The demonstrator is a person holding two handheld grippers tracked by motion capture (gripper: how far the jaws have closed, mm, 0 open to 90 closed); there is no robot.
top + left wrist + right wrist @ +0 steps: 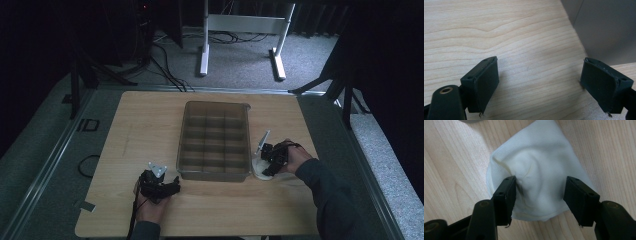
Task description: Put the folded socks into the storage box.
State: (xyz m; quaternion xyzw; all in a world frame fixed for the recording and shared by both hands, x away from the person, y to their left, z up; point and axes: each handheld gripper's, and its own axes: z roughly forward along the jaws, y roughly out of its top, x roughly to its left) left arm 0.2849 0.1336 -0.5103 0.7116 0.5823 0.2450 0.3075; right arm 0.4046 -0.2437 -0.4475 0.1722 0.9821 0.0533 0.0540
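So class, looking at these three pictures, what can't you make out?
- High view: white cloth largely behind the right gripper.
- Right gripper view: cloth's underside hidden.
- Left gripper view: divided tray cut off by the frame edge.
- High view: tray contents too dim.

The translucent brown plastic divided tray blocks the pale wooden table's middle; bare wood lies open toward its left and far edges.

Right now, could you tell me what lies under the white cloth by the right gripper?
The white cloth lies on the wooden table; whatever is beneath its bunched middle is covered.
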